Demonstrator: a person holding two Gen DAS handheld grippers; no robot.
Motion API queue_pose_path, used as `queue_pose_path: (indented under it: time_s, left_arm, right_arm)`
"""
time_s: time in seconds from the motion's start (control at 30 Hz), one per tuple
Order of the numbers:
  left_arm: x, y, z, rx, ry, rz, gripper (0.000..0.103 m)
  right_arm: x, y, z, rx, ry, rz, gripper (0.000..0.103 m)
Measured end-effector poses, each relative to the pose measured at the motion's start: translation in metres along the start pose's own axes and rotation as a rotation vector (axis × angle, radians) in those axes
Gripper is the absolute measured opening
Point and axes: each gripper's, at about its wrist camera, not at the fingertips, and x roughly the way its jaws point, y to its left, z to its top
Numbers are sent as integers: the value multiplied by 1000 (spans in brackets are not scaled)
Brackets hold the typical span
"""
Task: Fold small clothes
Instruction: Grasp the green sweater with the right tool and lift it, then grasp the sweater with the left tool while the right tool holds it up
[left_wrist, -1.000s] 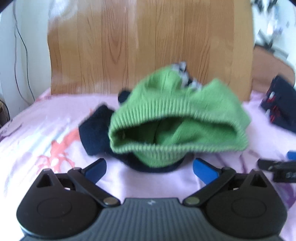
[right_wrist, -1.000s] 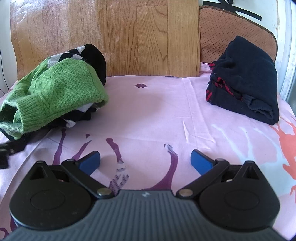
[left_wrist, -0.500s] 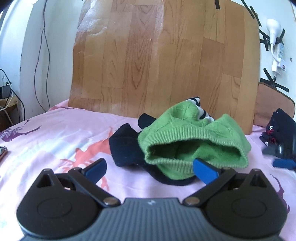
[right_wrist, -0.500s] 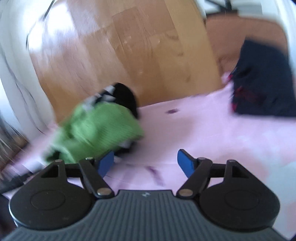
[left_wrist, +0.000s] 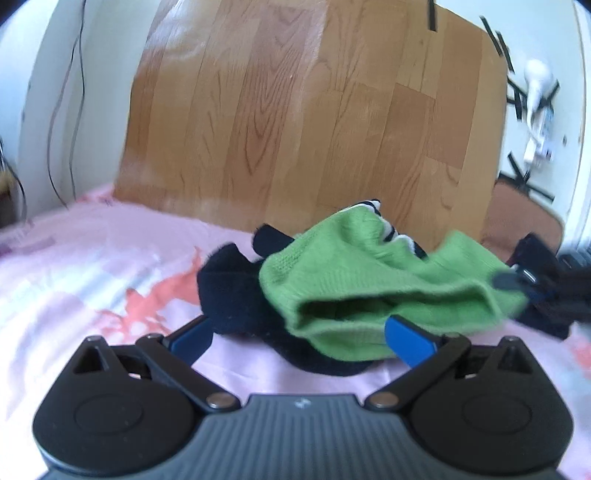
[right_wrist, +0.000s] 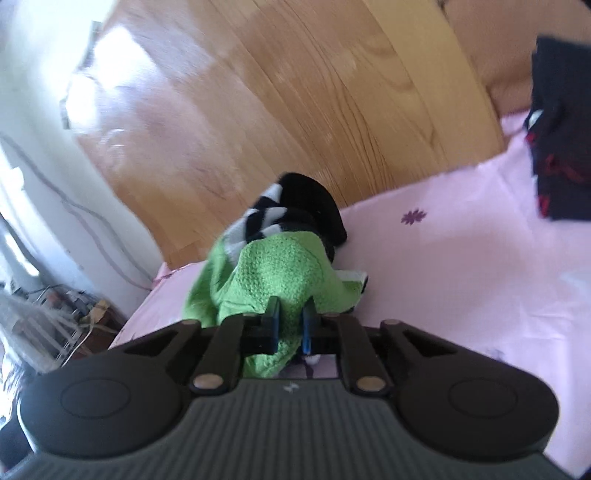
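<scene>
A small green knit sweater lies in a heap on the pink bed sheet, on top of a black and white garment. My left gripper is open just in front of the heap, its right finger at the sweater's ribbed hem. My right gripper is shut on the green sweater, pinching its edge. It shows blurred at the right of the left wrist view. The black and white garment shows behind the sweater.
A wooden headboard stands behind the heap. A folded dark garment with red marks lies at the far right of the bed. Cables and clutter sit off the bed's left side. A brown cushion leans at the right.
My right gripper swung left to the heap and closed on the green sweater's edge. The sweater's right side is pulled out. My left gripper moved back a little and stays open.
</scene>
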Motion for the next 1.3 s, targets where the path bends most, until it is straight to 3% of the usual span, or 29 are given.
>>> queue_pose_path:
  time_s: [0.17, 0.3, 0.37, 0.43, 0.53, 0.63, 0.7, 0.8, 0.87, 0.93, 1.07, 1.17, 1.23, 1.3]
  left_arm:
    - [7, 26, 4, -200, 130, -266, 103]
    - [0, 17, 4, -207, 166, -397, 103]
    - [-3, 8, 3, -180, 187, -420, 103]
    - [-7, 3, 1, -146, 208, -409, 102]
    - [-21, 6, -3, -114, 200, -399, 102]
    - [-44, 13, -8, -91, 172, -376, 102]
    - [-55, 15, -11, -84, 169, -378, 102]
    - [-66, 13, -18, -58, 170, -380, 102]
    - [-73, 10, -22, -32, 164, -369, 102]
    - [-77, 10, -25, -27, 171, -360, 102]
    - [-83, 13, -28, -30, 172, -357, 102]
    - [-85, 14, -30, -28, 176, -359, 102]
    - [-85, 13, -31, -24, 180, -368, 102]
    - [-83, 11, -31, -14, 184, -379, 102]
  right_arm:
    - [-68, -14, -29, -85, -20, -5, 13]
    - [-85, -23, -67, -50, 69, 67, 13]
    - [-79, -15, -89, -126, 156, 88, 14]
    - [-78, -10, -95, -221, 169, 74, 16]
    - [-80, -11, -72, -314, 163, 9, 21]
    - [-84, -6, -39, -398, 79, -75, 30]
    - [-77, 5, -18, -415, 39, -56, 30]
    - [-41, 47, 2, -480, 49, 54, 31]
    - [3, 87, 1, -574, 118, 136, 35]
    - [51, 118, -6, -659, 216, 161, 38]
    - [146, 155, -27, -775, 415, 73, 46]
    - [202, 151, -33, -706, 537, -60, 53]
    - [223, 135, -28, -641, 587, -82, 47]
    - [214, 124, -23, -588, 594, -34, 10]
